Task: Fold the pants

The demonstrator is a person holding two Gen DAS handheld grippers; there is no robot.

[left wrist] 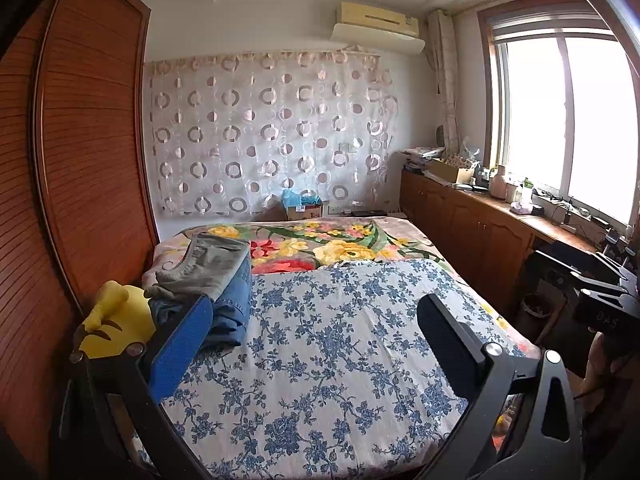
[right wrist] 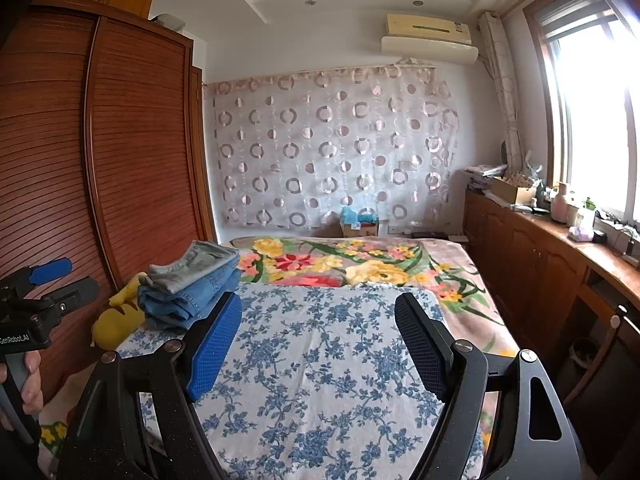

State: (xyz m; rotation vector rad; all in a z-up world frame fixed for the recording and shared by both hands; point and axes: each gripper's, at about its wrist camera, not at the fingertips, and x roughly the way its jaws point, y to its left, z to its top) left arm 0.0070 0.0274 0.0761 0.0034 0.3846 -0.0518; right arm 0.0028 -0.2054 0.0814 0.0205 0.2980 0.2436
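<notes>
Two folded pants lie stacked on the bed's left side: grey pants [left wrist: 204, 264] [right wrist: 196, 266] on top of blue jeans [left wrist: 232, 308] [right wrist: 188, 300]. My left gripper [left wrist: 316, 308] is open over the blue-flowered sheet [left wrist: 340, 340], just right of the stack, with nothing between its fingers. My right gripper [right wrist: 318, 300] is also open and empty above the same sheet [right wrist: 320, 360], with the stack off its blue finger [right wrist: 216, 344]. The right wrist view also shows the left gripper [right wrist: 60, 280] at the far left, held by a hand [right wrist: 30, 380].
A yellow plush toy [left wrist: 112, 320] [right wrist: 116, 320] lies beside the stack near the slatted wooden wardrobe [left wrist: 88, 160]. A bright flowered blanket [left wrist: 320, 244] covers the far half of the bed. A wooden cabinet [left wrist: 480, 232] with clutter runs under the window on the right.
</notes>
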